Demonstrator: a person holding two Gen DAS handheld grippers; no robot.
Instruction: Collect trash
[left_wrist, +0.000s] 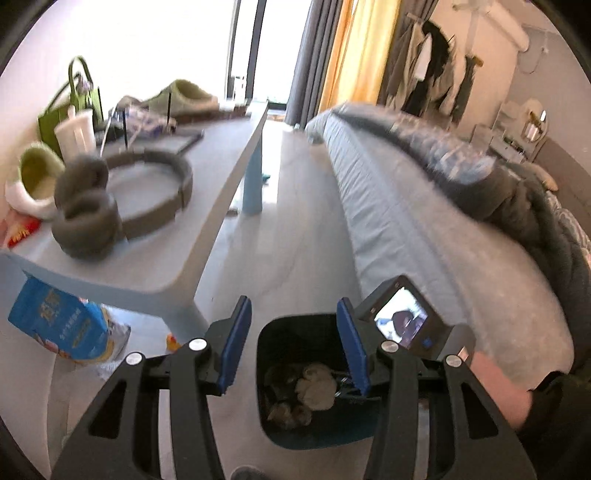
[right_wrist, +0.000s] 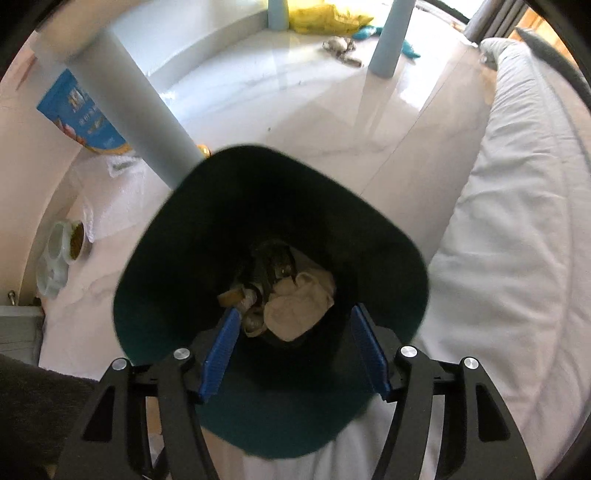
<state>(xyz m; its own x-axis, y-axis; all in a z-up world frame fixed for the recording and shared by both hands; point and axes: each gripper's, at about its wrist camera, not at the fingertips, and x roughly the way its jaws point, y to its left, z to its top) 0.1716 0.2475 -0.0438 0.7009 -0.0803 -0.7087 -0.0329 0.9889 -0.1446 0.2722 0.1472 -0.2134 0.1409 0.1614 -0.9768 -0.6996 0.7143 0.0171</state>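
Observation:
A dark green trash bin stands on the floor between the table and the bed. Crumpled tissues and other scraps lie at its bottom; they also show in the left wrist view. My right gripper is open and empty, held right over the bin's mouth. My left gripper is open and empty, higher above the bin. The right gripper's camera body shows beside my left gripper's right finger.
A light blue table at left holds grey headphones, green slippers, a cup and a green bag. A blue packet lies under it. The bed runs along the right. A pet bowl sits on the floor.

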